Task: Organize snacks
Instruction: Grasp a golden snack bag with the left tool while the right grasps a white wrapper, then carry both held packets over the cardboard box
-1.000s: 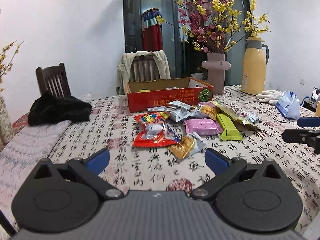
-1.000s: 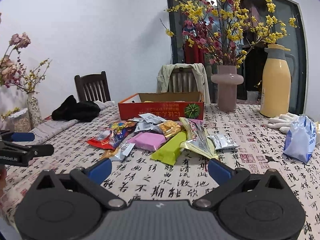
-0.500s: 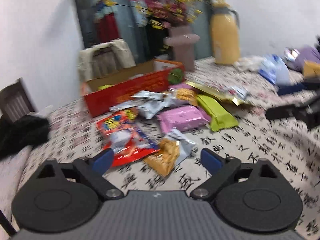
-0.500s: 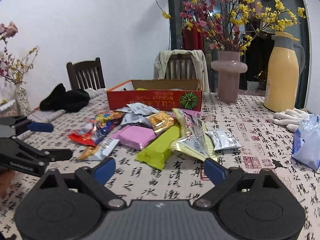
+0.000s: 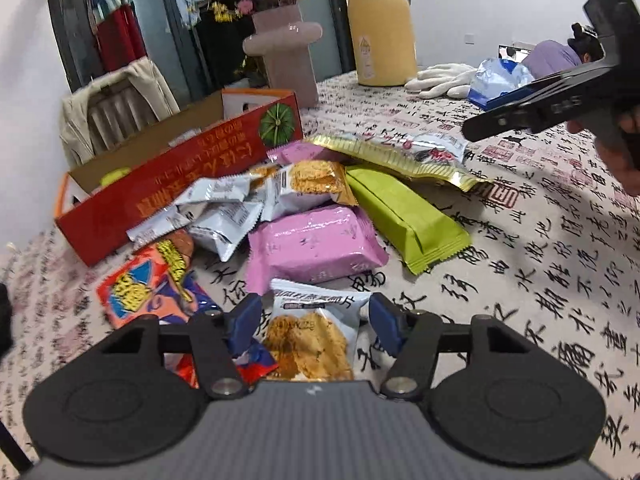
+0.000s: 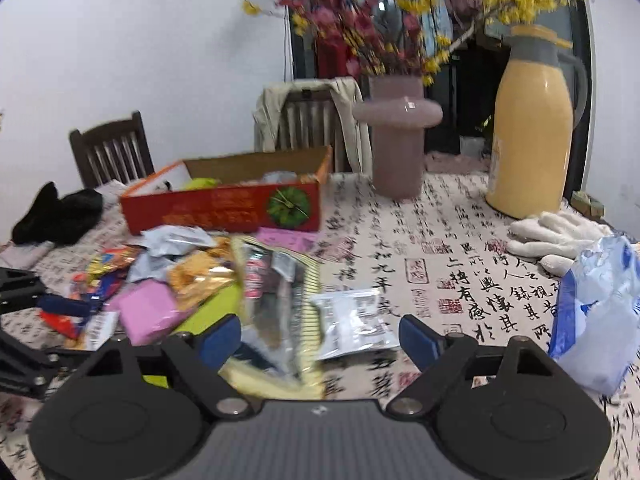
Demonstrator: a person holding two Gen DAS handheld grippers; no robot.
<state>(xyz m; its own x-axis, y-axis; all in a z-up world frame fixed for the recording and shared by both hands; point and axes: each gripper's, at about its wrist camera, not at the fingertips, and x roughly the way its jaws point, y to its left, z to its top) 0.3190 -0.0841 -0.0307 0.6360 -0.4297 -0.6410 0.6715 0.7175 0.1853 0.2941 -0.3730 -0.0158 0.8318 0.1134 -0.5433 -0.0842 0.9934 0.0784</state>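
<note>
Tablecloth [image 5: 552, 248]: black calligraphy, red seal stamps.

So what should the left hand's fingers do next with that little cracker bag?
Probably finish closing on the cracker packet, then lift it toward the red box. The left gripper already has the packet between its fingers, which are closing but don't look pressed on it yet.

A table [image 6: 460, 240] under a cloth printed with black calligraphy stood before plain white walls [image 6: 140, 60]. At its far edge was a wooden chair [image 6: 308, 120] draped with a beige jacket [image 6: 352, 112], backed by a dark-framed glass door [image 6: 472, 92]. A second dark slatted chair [image 6: 110, 152] stood at the far left corner.
</note>
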